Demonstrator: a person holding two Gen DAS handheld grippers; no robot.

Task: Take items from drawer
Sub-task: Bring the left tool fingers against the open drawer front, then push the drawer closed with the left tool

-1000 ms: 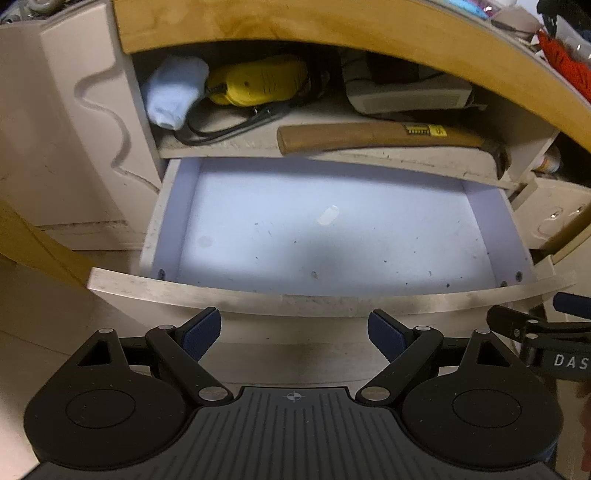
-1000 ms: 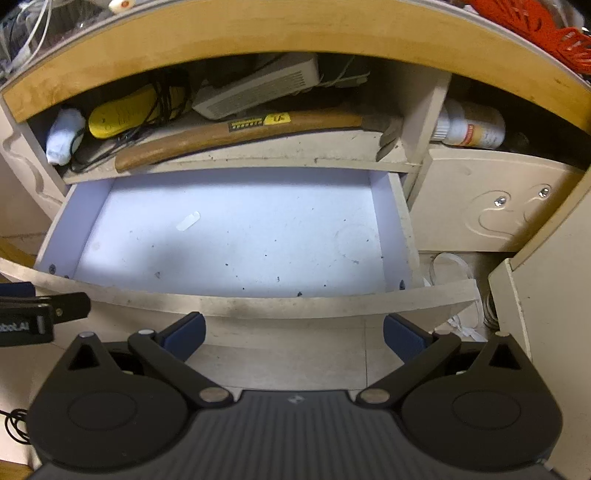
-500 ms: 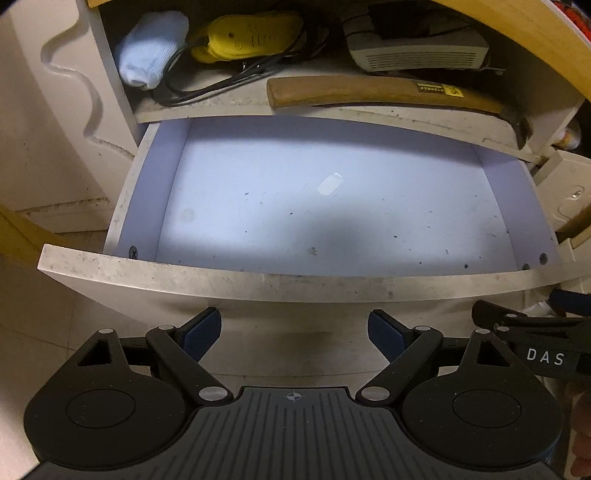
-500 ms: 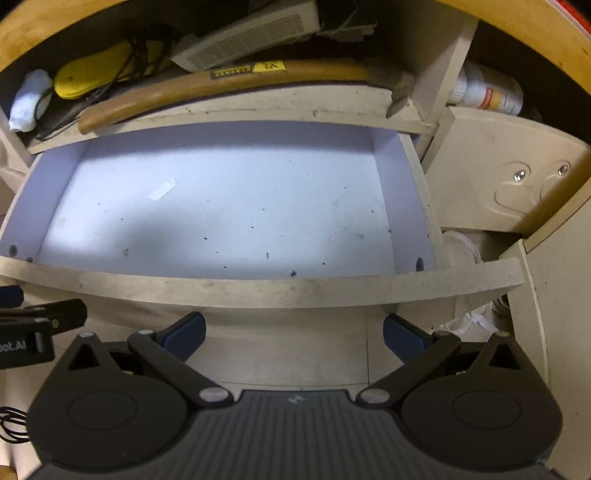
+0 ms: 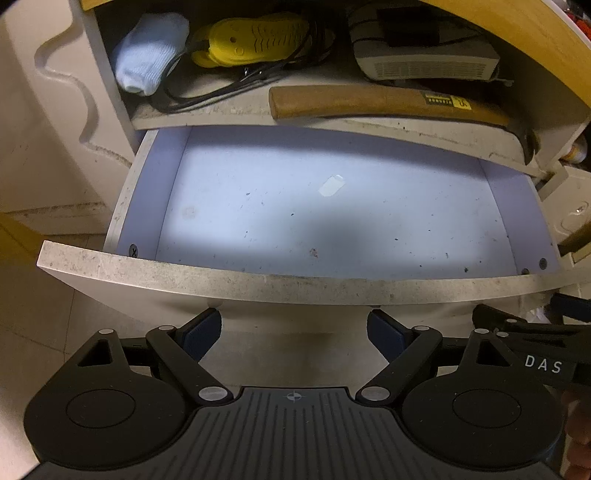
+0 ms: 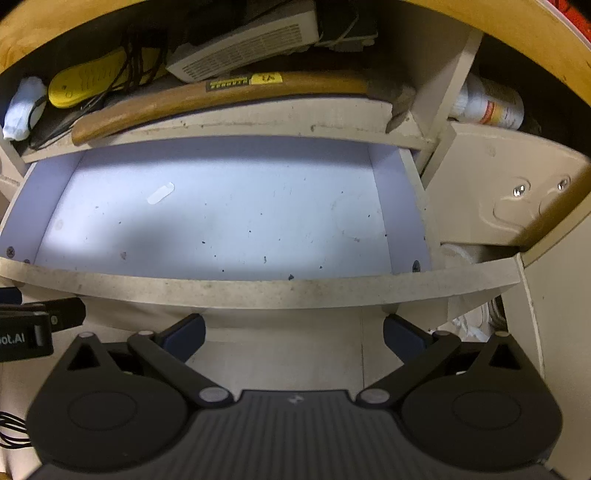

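The drawer point(image 5: 280, 284) stands pulled out, its pale floor bare except for a small clear scrap point(image 5: 331, 185) and specks; it also shows in the right wrist view point(image 6: 258, 291), with the scrap point(image 6: 160, 192). My left gripper point(image 5: 294, 332) is open and empty, just in front of the drawer's front panel. My right gripper point(image 6: 293, 338) is open and empty, beside it at the same panel. On the shelf above lie a wooden-handled hammer point(image 5: 369, 101), a yellow tool point(image 5: 255, 38) with a black cord, a white sock point(image 5: 147, 51) and a grey box point(image 5: 424, 55).
The right gripper's body point(image 5: 535, 354) shows at the left view's right edge. A closed drawer with two screws point(image 6: 517, 195) and a white bottle point(image 6: 491, 103) are to the right. The wooden desk edge point(image 6: 480, 14) hangs overhead. Tiled floor lies below.
Both grippers have moved closer to the drawer and risen, so I look more steeply down into it. Both stay open and empty.
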